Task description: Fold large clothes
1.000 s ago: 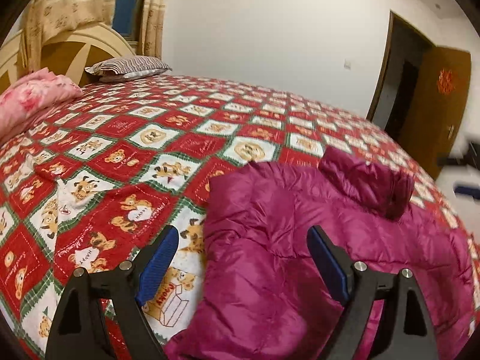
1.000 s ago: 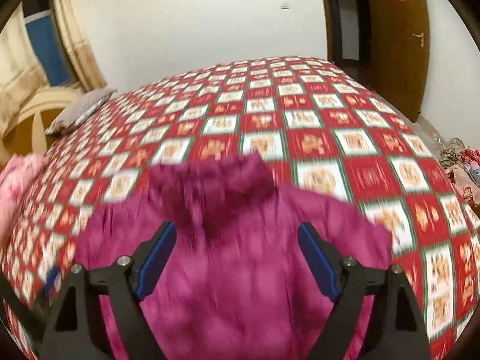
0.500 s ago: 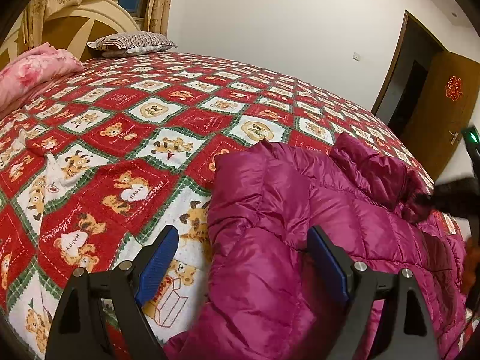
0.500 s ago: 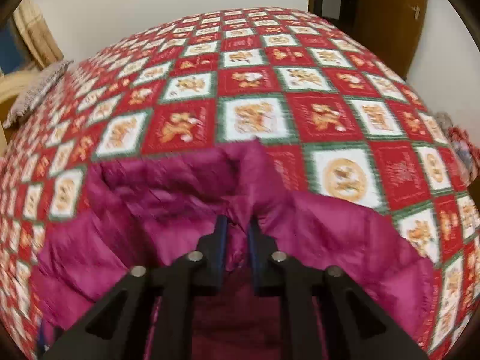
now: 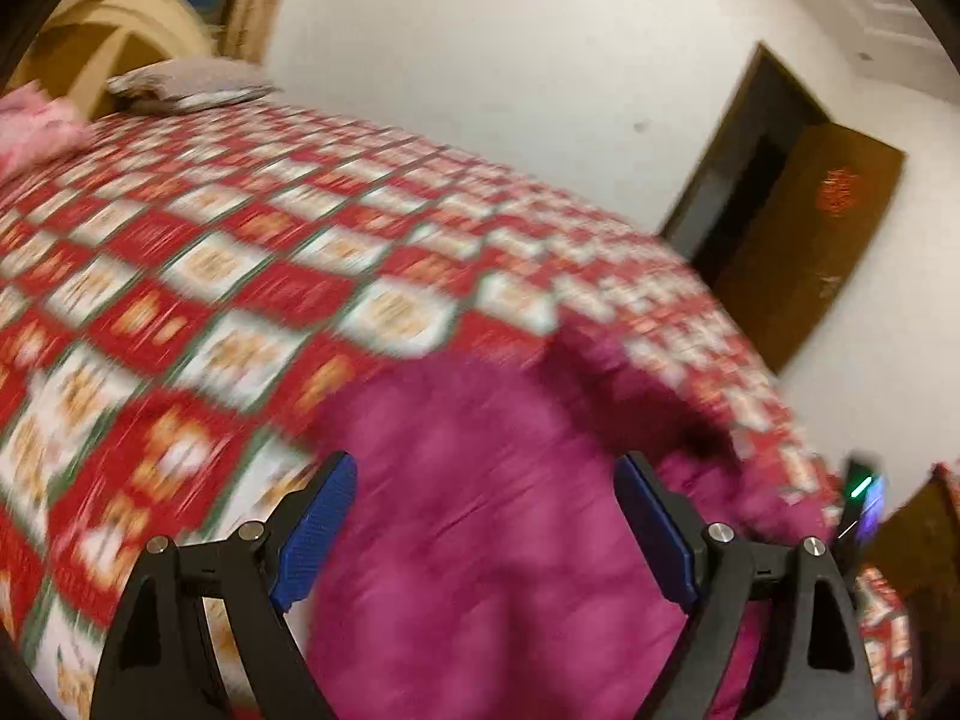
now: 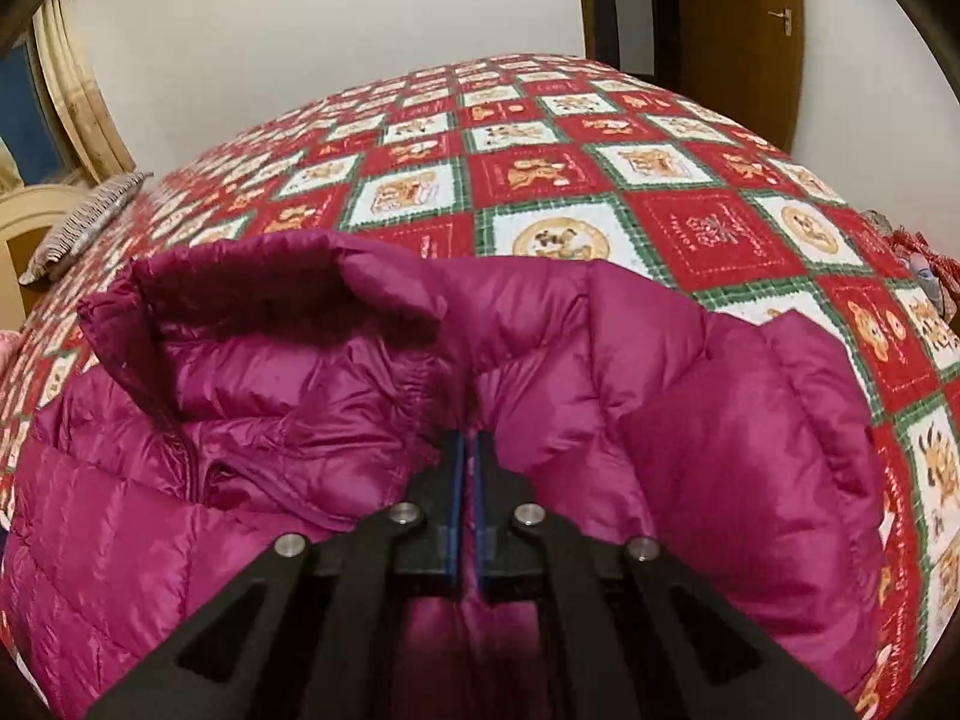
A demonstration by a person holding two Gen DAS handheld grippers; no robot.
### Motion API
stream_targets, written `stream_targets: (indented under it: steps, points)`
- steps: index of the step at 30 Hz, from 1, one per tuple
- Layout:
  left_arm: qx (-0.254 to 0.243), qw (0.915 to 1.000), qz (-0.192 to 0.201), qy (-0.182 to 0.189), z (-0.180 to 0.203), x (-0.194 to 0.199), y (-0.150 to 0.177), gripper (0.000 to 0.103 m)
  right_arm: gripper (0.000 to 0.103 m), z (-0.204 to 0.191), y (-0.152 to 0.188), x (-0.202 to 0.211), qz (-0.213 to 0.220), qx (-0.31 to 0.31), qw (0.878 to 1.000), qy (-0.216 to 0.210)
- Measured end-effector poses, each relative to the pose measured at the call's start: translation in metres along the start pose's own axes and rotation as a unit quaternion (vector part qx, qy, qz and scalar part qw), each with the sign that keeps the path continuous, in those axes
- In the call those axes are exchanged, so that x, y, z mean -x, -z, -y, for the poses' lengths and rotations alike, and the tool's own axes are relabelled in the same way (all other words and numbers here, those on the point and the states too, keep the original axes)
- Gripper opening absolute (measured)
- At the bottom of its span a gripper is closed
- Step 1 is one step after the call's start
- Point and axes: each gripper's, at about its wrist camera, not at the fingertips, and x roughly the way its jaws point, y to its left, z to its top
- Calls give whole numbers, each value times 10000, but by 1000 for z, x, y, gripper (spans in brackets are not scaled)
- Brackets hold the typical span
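Note:
A magenta puffer jacket [image 6: 690,420] lies spread on the bed with its collar [image 6: 240,276] standing up at the left. My right gripper [image 6: 468,441] is shut, and a fold of the jacket's fabric just right of the collar is pinched between its pads. In the blurred left wrist view the jacket [image 5: 480,540] fills the lower middle. My left gripper [image 5: 485,468] hangs open over it with nothing between its blue pads [image 5: 318,516]. Part of the right gripper's body, with a green light [image 5: 861,489], shows at the right edge.
The bed wears a red, white and green patchwork quilt [image 6: 600,168]. A striped pillow [image 5: 186,81], a pink blanket [image 5: 36,126] and a wooden headboard [image 5: 120,42] are at the head end. A brown door [image 5: 810,228] stands open beyond the bed. Clothes lie on the floor [image 6: 918,264].
My right gripper came down onto the jacket beside the collar and shut on the fabric. The left gripper stayed open and lifted; its view is now motion-blurred.

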Motion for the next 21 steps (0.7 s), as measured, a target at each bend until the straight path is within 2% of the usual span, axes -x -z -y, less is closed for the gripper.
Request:
stream_targets:
  steps: [2,4,7,9,10,11,13,14,15,19,21]
  points:
    - [-438,9986,-202,237,37,-19,-27,88,1,3,0,0,54,-54,9999,-69]
    - [-655,9959,-500,376,63,-48,-42,89,2,2,1,1,102,-55,9999,-62]
    - [-603,9930,-1001,177,89,-104,-56,89,2,-2,3,3,186,4,9998,16]
    - [-388,9889,-1415,220,96,-138,-57,89,2,0,5,4,230,-20,9997,-10]
    - [-312,9858,-1645,117,96,-153,-55,89,2,1,5,4,230,-37,9997,-31]
    - [-240,9821,-1852,-226,95,-166,-49,88,2,2,5,4,225,-55,9997,-54]
    - [-269,9793,-1875,-707,89,-173,-36,51,2,3,5,4,238,-82,9996,-93]
    - [-418,9760,-1937,-900,85,-175,-30,18,2,4,5,3,241,-105,9996,-123]
    - [-547,9723,-2029,-1024,79,-174,-23,16,2,4,6,3,243,-128,9995,-151]
    - [-727,9764,-1697,-1119,58,-139,-8,15,2,8,6,4,236,-221,9991,-269]
    - [-616,9800,-1563,-1066,46,-125,-1,15,2,8,6,3,216,-251,9990,-289]
